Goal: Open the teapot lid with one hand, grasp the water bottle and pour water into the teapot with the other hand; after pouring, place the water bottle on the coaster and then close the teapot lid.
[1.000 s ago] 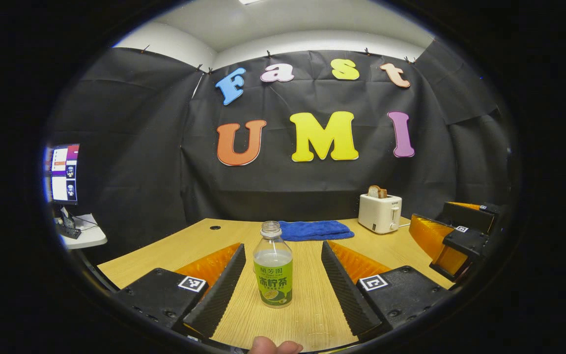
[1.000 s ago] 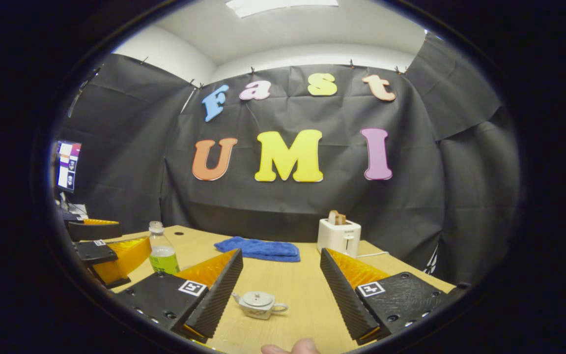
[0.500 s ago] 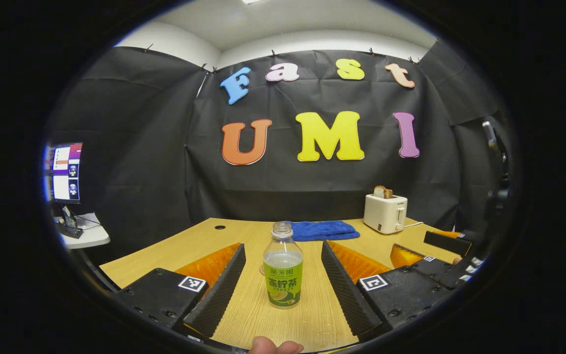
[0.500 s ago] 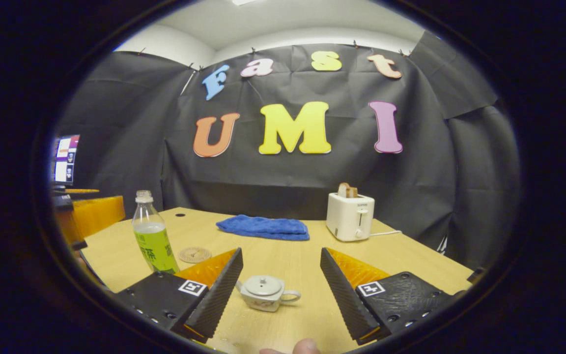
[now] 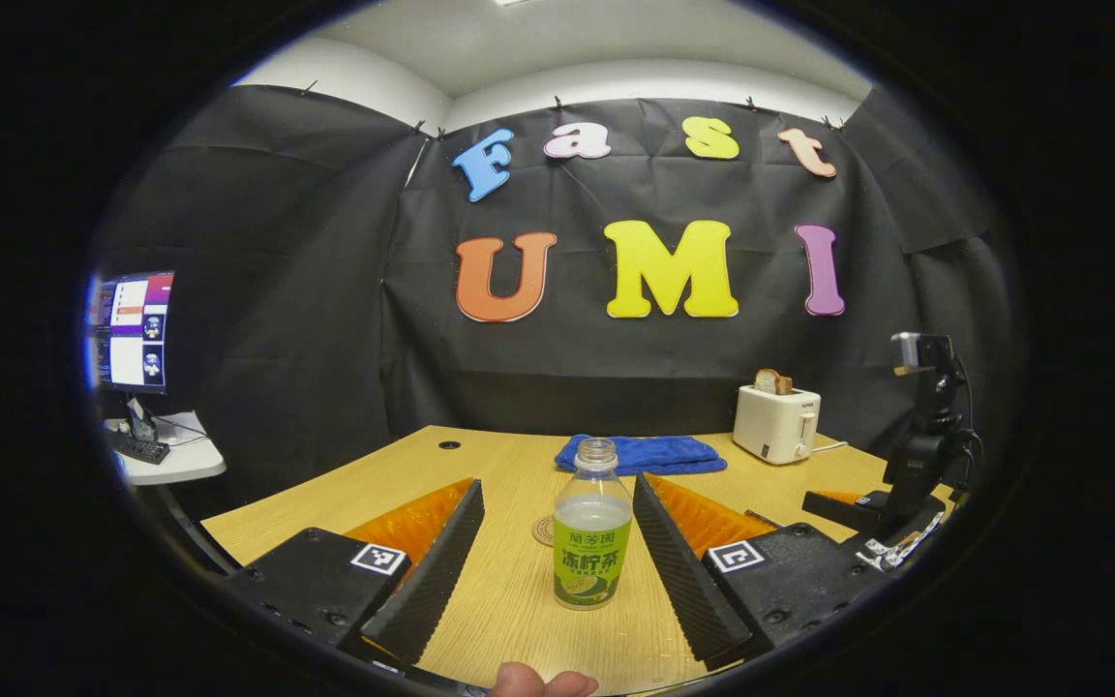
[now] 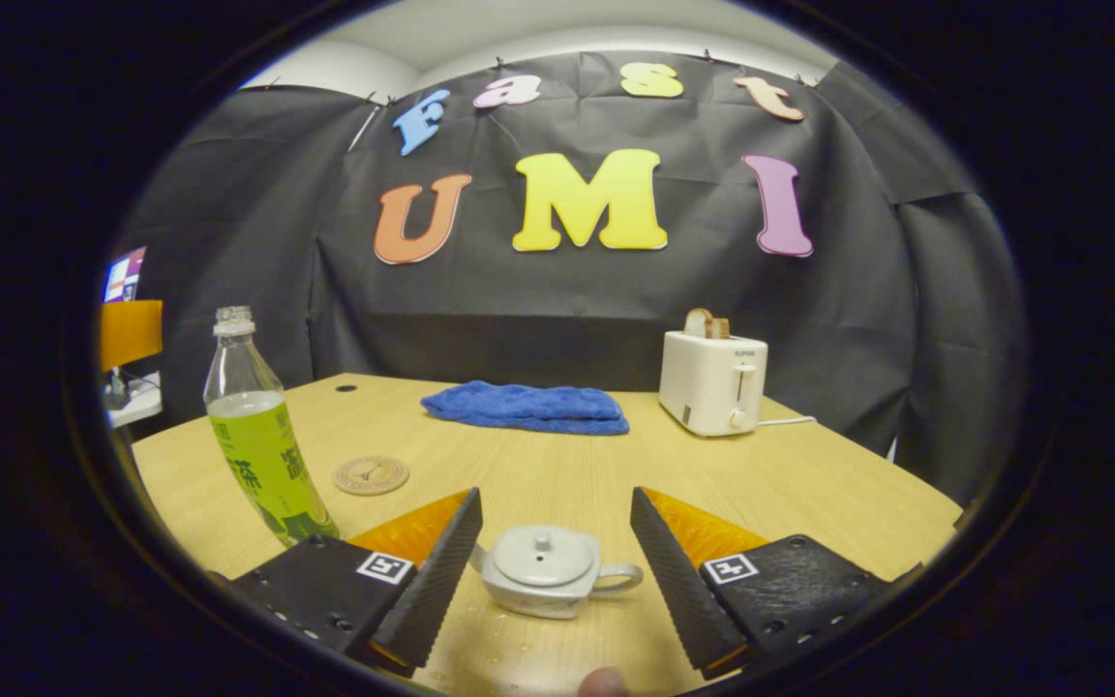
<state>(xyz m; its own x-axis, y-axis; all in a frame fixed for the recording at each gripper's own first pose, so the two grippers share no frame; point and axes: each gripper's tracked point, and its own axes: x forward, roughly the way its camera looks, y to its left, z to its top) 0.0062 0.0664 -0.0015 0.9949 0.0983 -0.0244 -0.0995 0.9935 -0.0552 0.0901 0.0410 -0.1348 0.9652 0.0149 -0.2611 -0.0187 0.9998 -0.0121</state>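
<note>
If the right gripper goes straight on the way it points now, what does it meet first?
Most likely the teapot: it sits on the table between the open fingers of the right gripper, lid still on. Beyond it lies the blue towel. Depth is hard to judge here.

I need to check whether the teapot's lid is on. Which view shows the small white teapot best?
The right gripper view: the small white ceramic teapot sits close between the open right gripper, lid on. The left gripper view faces the green-labelled plastic bottle instead.
</note>
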